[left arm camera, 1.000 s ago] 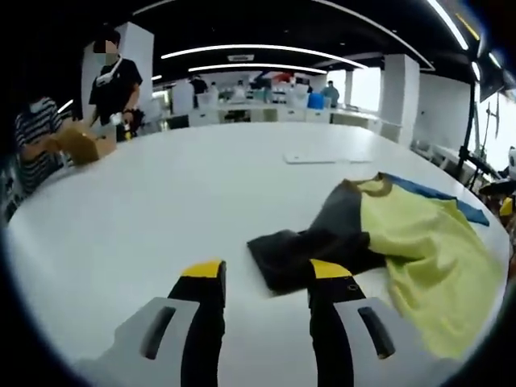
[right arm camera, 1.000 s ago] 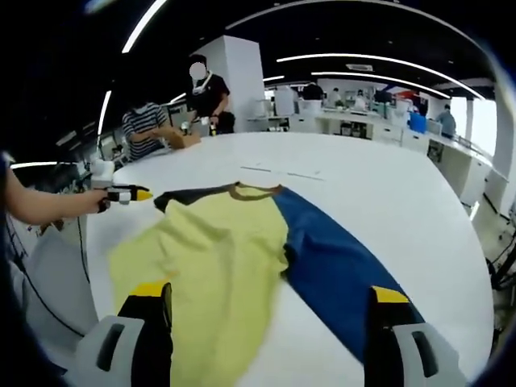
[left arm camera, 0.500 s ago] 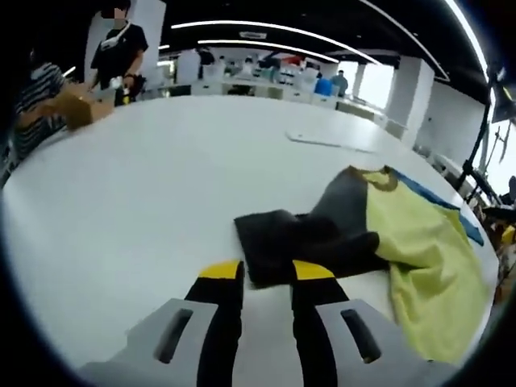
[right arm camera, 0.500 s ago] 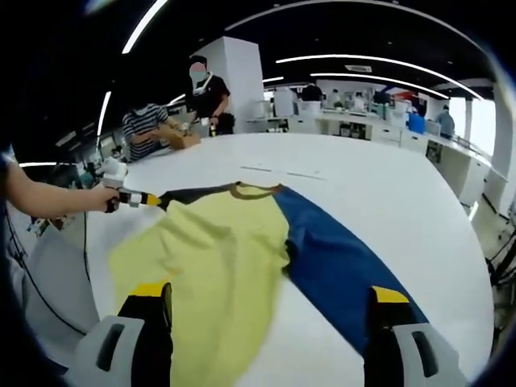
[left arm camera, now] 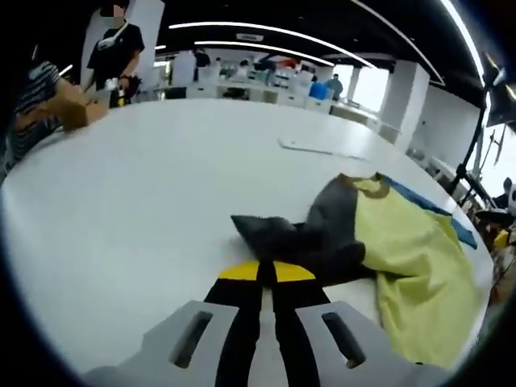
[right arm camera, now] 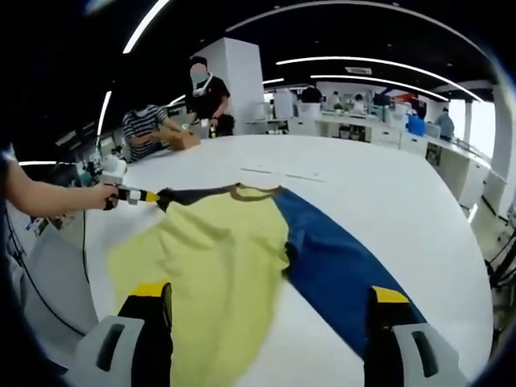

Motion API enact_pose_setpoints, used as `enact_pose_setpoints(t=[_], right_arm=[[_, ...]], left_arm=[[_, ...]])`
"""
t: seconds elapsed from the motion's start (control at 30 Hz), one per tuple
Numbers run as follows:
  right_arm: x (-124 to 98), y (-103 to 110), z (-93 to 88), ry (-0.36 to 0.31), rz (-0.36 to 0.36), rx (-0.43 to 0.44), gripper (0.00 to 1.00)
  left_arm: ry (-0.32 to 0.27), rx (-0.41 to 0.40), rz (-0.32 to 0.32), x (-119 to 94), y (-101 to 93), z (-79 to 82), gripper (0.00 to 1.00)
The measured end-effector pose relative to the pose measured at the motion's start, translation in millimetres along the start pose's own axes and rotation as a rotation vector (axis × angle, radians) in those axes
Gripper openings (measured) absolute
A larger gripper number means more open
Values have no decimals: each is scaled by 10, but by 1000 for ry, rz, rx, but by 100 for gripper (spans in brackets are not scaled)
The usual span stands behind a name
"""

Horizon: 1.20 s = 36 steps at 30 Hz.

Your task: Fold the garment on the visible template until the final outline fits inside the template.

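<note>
A shirt lies spread on the white table [left arm camera: 145, 185]: yellow body [right arm camera: 218, 250], blue sleeve [right arm camera: 339, 274], dark grey sleeve [left arm camera: 310, 238] and brown collar [right arm camera: 254, 191]. My left gripper [left arm camera: 268, 272] has its yellow-tipped jaws pressed together on the near edge of the dark sleeve, which rises slightly there. From the right gripper view, that left gripper [right arm camera: 139, 195] is held by a hand at the dark sleeve's tip [right arm camera: 189, 195]. My right gripper [right arm camera: 270, 294] stands wide open over the shirt's lower hem, one jaw above the yellow part, the other above the blue.
A thin flat pale sheet [left arm camera: 322, 147] lies on the table beyond the shirt, seen again [right arm camera: 282, 172] past the collar. Two people [right arm camera: 173, 113] sit and stand at the table's far edge. Desks and pillars fill the background.
My left gripper's jaws have gone from open to shut, closing on the dark sleeve's edge. The right gripper has stayed still and open.
</note>
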State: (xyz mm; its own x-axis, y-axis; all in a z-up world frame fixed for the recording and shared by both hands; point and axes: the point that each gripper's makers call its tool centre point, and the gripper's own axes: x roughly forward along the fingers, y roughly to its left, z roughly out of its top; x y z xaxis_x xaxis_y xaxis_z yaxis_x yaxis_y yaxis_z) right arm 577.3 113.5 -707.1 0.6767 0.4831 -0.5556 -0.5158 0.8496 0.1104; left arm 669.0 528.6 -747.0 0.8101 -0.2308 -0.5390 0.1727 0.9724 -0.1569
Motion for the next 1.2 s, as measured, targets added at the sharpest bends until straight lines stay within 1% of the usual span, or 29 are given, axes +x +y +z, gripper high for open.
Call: enact_pose_setpoints(t=[0.1,0.17,0.2,0.23,0.3,0.33,0.43,0.53,0.57,0.6,0.7,0.8,0.87,0.97,1.03,1.13,1.2], right_arm=[[6,10,2,0,4,-2,99],[8,12,0,2,3,-6,99],[8,15,0,2,5,-7,99],[9,20,2,0,6,-11,99],[11,33,-3,3,9,-15,99],[13,38,-3,3,10,-16,99],[17,56,5,0,16,-18,99],[15,60,9,-1,18,-19,99],[13,57,9,0,17,-19,99],[11,51,11,-2,16,-18,99],[5,38,4,1,12,-19,99],[1,37,0,2,12,-20,99],[-3,38,-2,2,12,-20,99],[-11,33,-11,5,9,-24,99],[-12,30,-16,6,8,-22,99],[-15,31,-11,2,8,-18,99],[-17,36,1,-4,9,-16,99]], left_arm=[[-34,22,-20,-54,-89,133,1],[-45,69,-33,-87,-172,214,1],[-40,88,-36,-97,-209,233,1],[-19,124,-36,-112,-253,248,1],[-13,171,-45,-133,-337,300,1],[-19,182,-54,-144,-402,352,1],[-42,186,-83,-176,-566,504,1],[-77,194,-140,-200,-820,694,1],[-84,196,-150,-203,-877,738,1],[-99,212,-170,-205,-968,801,1],[-102,215,-207,-204,-1190,896,1],[-107,220,-249,-192,-1399,942,1],[-99,254,-282,-167,-1577,939,1],[-88,287,-302,-113,-1803,919,1],[-81,286,-321,-82,-1943,903,1],[-76,303,-342,-45,-2130,870,1],[-71,329,-353,-21,-2229,833,1]])
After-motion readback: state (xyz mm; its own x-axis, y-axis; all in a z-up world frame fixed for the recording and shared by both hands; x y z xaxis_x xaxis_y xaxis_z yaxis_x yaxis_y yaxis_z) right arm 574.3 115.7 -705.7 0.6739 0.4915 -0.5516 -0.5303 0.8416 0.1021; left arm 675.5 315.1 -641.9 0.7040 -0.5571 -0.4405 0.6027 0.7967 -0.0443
